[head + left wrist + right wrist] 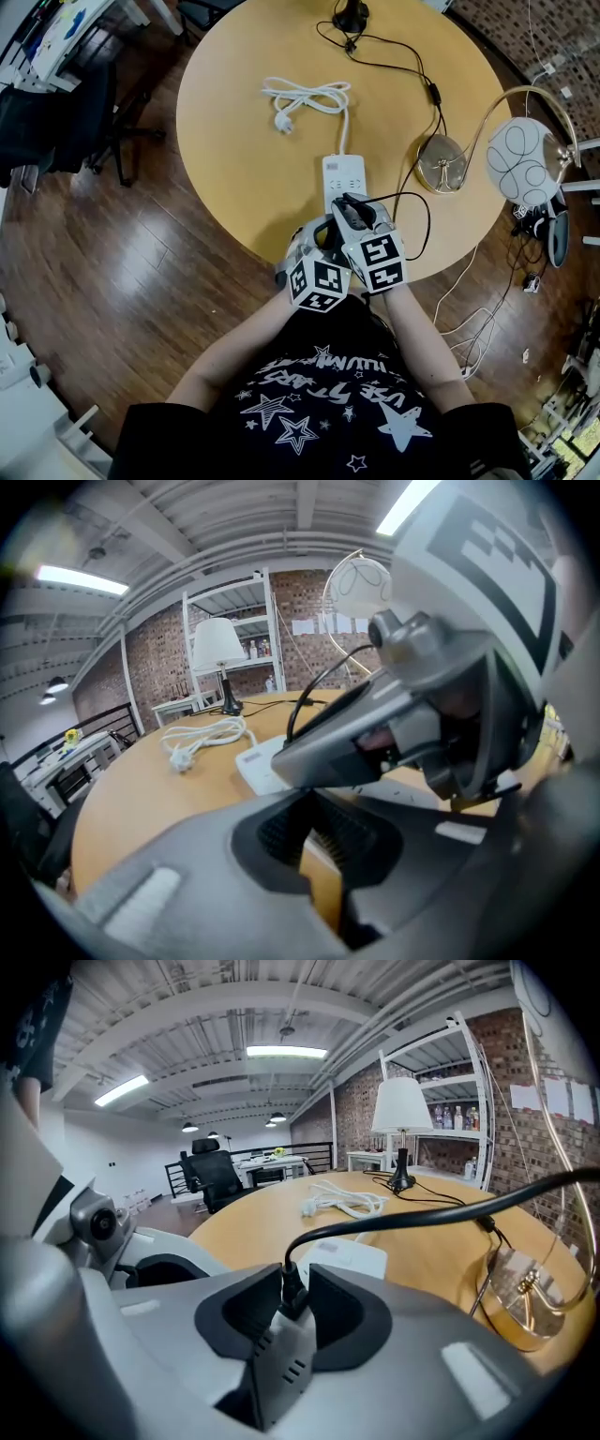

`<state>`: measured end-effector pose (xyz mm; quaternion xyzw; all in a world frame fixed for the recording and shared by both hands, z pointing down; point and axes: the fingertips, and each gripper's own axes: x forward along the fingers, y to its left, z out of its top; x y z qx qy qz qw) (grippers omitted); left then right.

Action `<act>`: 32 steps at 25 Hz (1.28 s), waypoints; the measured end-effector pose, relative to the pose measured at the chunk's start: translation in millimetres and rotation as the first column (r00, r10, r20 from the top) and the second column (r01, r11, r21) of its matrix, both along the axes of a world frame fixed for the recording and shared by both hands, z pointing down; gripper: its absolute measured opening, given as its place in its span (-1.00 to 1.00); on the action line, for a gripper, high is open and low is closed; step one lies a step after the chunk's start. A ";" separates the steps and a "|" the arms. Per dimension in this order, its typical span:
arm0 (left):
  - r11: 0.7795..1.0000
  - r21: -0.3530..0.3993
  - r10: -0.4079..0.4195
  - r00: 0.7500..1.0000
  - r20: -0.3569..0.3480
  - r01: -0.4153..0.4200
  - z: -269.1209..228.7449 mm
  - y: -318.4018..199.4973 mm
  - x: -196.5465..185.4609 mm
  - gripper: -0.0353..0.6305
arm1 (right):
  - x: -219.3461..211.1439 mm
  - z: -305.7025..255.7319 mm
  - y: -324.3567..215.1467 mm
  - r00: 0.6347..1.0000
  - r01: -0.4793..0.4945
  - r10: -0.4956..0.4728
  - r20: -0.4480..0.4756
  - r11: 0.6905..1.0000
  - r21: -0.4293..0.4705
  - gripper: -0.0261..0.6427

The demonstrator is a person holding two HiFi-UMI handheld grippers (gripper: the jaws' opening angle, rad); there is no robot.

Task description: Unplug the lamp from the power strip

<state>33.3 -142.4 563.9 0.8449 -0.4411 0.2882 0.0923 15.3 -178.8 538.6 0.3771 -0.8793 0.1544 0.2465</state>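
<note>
A white power strip lies near the front edge of the round wooden table. The lamp's black plug stands between the pads of my right gripper, and a gap shows on its right side. Its black cord arcs right to the lamp's gold base, below the round white shade. The strip lies just beyond the jaws; the prongs are hidden. My left gripper sits beside the right gripper. Bare table shows between the parted jaws of the left gripper.
The strip's own white cord lies coiled at the table's middle. A second lamp with a black base and white shade stands at the far edge. A black office chair is on the wooden floor to the left.
</note>
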 end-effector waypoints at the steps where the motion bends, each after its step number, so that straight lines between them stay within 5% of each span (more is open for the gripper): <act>1: 1.000 -0.002 -0.003 1.000 -0.007 0.003 -0.2 0.1 0.2 -0.88 | -0.7 0.3 -1.3 1.000 0.000 0.000 -0.011 1.000 -0.001 -0.67; 18: 1.000 -0.012 0.001 0.999 -0.037 -0.001 0.2 0.5 0.9 -0.88 | -3.0 -0.7 0.9 0.997 0.024 -0.023 -0.075 1.000 0.017 -0.73; 32: 1.000 -0.023 0.012 0.999 -0.044 -0.013 0.1 0.7 0.9 -0.88 | -1.6 -5.1 2.1 1.000 0.014 -0.012 -0.025 0.996 0.088 -0.74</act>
